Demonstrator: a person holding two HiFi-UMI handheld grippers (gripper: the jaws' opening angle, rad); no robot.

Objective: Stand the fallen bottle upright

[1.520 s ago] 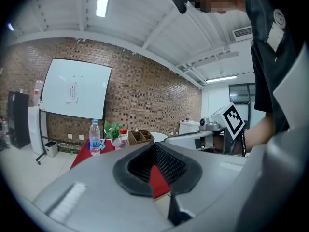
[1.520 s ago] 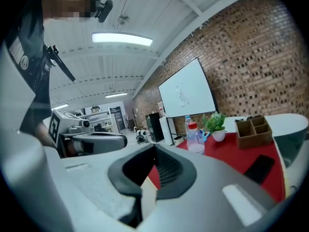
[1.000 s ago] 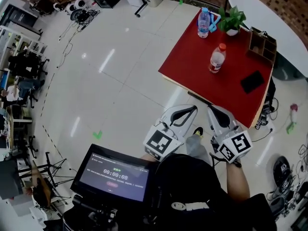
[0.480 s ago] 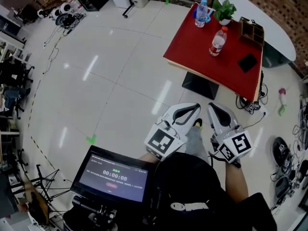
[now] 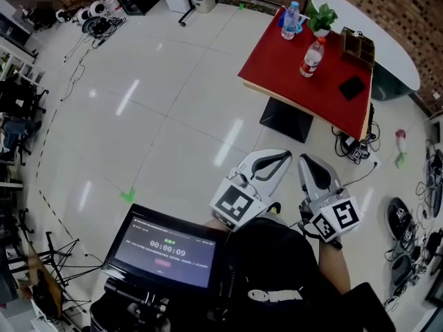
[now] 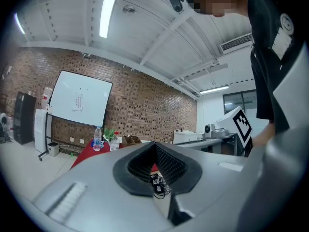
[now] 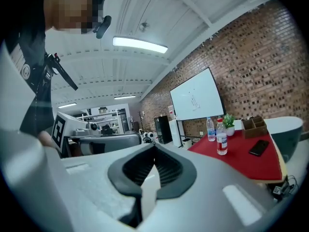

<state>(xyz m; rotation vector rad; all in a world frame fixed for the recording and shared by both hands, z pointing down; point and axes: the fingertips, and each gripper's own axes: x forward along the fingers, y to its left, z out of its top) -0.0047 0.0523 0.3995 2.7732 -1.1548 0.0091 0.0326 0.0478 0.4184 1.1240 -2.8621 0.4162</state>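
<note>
So the red-capped bottle (image 5: 311, 57) already looks upright on the red tabletop (image 5: 277, 64), up at 1 o'clock, well apart from the person. Both the left hand-held gripper (image 5: 280, 159) and right hand-held gripper (image 5: 308, 163) are clenched, empty. I'd give it room, no bumping.

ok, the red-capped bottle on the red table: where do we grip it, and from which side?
Probably mid-body at the label, jaws level. The red-capped bottle stands upright, clear of everything else on the red table. Come from the near edge over bare tabletop: the blue-capped bottle, plant and wooden organizer crowd the far side.
</note>
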